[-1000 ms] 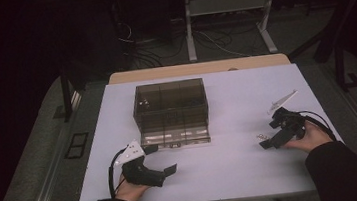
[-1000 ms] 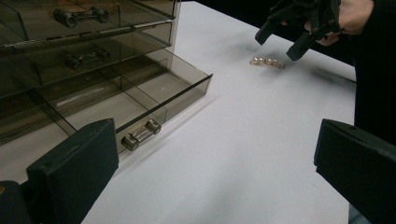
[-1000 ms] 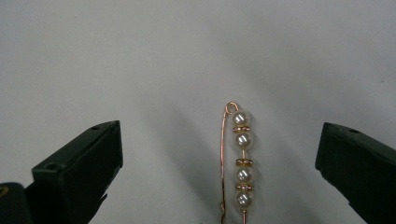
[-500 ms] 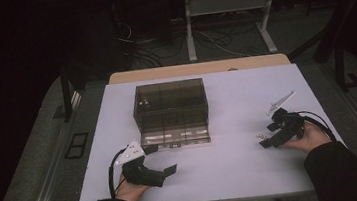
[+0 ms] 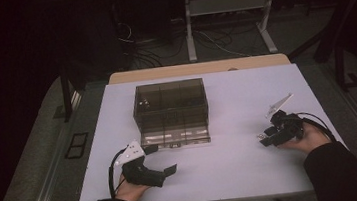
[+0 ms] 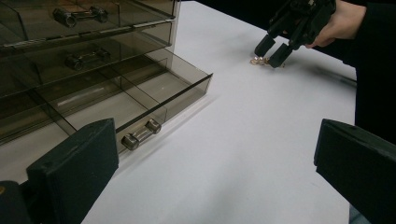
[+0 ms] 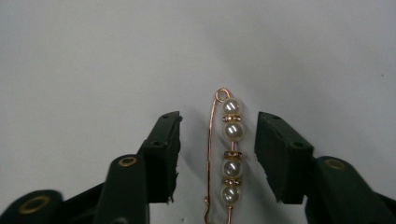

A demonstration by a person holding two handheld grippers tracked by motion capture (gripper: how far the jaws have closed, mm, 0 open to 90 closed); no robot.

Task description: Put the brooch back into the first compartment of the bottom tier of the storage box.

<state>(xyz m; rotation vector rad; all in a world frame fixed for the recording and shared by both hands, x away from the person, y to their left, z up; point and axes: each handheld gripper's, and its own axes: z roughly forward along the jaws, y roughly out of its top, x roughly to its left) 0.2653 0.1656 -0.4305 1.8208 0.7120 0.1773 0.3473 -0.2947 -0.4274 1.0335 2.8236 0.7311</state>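
Four white pearls strung on a thin gold-wire pin (image 7: 227, 154) lie flat on the white counter (image 5: 243, 159), and this pearl pin sits in the gap between the two fingers of the right gripper (image 7: 218, 156). Those fingers are partly open, one on each side of the pin, with bare counter showing between each finger and the pearls, so they hold nothing. In the high view the right gripper (image 5: 270, 137) is low over the counter near its right edge, held in the person's right hand (image 5: 309, 139), and the pin shows as a small glint (image 5: 261, 136) at its tips. The left gripper (image 5: 161, 158) rests near the counter's front edge, its fingers spread wide and empty, just in front of the smoky transparent plastic drawer cabinet (image 5: 171, 112). The cabinet's bottom drawer (image 6: 154, 91) is pulled out, its metal handle (image 6: 140, 134) facing the left gripper. The pin lies well apart from the cabinet, to its right.
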